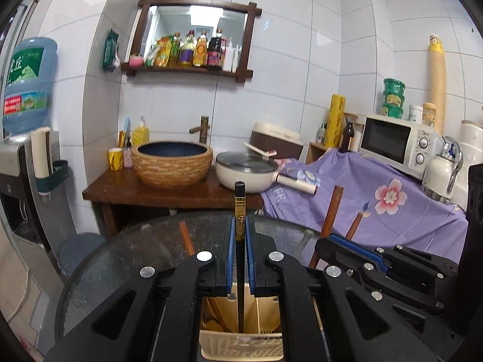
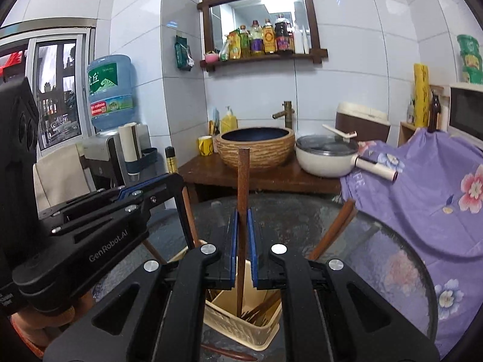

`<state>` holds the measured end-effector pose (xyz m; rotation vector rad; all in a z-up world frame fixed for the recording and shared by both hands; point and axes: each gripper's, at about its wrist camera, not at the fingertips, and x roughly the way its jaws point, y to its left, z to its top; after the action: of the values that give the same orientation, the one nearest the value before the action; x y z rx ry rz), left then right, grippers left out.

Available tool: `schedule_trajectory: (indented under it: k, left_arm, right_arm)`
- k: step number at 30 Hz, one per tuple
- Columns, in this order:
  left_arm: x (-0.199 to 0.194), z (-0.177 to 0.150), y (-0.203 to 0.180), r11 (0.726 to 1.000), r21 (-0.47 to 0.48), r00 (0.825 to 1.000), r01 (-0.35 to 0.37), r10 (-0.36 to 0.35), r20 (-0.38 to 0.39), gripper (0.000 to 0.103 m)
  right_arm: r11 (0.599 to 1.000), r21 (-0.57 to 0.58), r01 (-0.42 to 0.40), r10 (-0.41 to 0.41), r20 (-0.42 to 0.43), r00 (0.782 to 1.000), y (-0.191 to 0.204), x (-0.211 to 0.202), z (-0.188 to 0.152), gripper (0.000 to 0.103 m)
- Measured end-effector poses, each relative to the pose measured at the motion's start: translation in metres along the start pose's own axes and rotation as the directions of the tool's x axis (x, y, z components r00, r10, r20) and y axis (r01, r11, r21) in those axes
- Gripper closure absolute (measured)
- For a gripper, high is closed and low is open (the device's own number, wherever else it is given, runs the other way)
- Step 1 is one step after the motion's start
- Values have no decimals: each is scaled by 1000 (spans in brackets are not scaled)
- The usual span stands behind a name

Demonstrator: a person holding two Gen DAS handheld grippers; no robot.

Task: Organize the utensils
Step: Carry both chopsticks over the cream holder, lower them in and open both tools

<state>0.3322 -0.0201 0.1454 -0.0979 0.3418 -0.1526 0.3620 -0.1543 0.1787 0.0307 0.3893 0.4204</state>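
Left wrist view: the left gripper point(image 1: 240, 226) pinches a black chopstick point(image 1: 240, 211) at frame centre, above the cream basket point(image 1: 241, 344). The right gripper point(image 2: 243, 223) pinches a brown chopstick point(image 2: 243, 181) at its frame's centre.

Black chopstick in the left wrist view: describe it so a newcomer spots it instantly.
Find the round glass table, then the beige slotted holder on it. The black chopstick stands upright over it, clamped between the left gripper's blue fingers; gold lettering distinguishes it from the brown wooden ones.
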Motion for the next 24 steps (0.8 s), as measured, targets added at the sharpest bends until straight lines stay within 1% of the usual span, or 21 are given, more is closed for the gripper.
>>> schedule_trajectory:
  k: [6, 8, 11, 13, 14, 16, 17, 18, 19, 21, 22, 24]
  left_arm:
    - [14, -19, 5, 1000, -2, 998, 0, -1, -61, 96]
    - [19, -25, 4, 1000, 0, 997, 2, -2, -81, 96]
    - [22, -30, 4, 1000, 5, 996, 0, 1, -92, 96]
    - [23, -32, 4, 1000, 3, 995, 11, -10, -98, 95]
    - [22, -32, 5, 1000, 2, 995, 14, -14, -99, 91]
    - [17, -32, 5, 1000, 2, 996, 20, -20, -88, 76]
    - [12, -32, 7, 1000, 0, 997, 27, -27, -76, 66]
    - [9, -32, 7, 1000, -2, 997, 28, -28, -69, 59]
    - [3, -33, 10, 1000, -9, 998, 28, -29, -56, 56]
    - [-4, -35, 14, 999, -20, 998, 28, -29, -47, 43]
    - [-10, -37, 18, 999, -35, 998, 34, -36, -47, 41]
    - [-15, -41, 22, 997, -54, 997, 47, -49, -54, 40]
  right_arm:
    - [1000, 11, -3, 3, -29, 1000, -4, 9, -11, 95]
    - [1000, 13, 6, -6, -26, 1000, -5, 10, -12, 95]
    - [1000, 22, -3, 4, -46, 999, -7, 13, -14, 95]
    - [1000, 14, 4, -3, -49, 999, -6, 13, -17, 95]
    - [1000, 13, 5, -4, -41, 999, -7, 13, -18, 95]
    - [1000, 20, 9, -9, -34, 999, -10, 12, -22, 95]
    - [1000, 25, 14, -13, -35, 999, -11, 12, -22, 95]
    - [999, 30, 16, -15, -37, 999, -14, 11, -24, 93]
    - [999, 31, 16, -14, -40, 999, -14, 11, -24, 90]
    - [999, 34, 8, -7, -43, 999, -17, 9, -28, 64]
    - [999, 39, 11, -10, -34, 999, -18, 7, -30, 61]
    - [999, 38, 16, -15, -26, 1000, -19, 2, -33, 60]
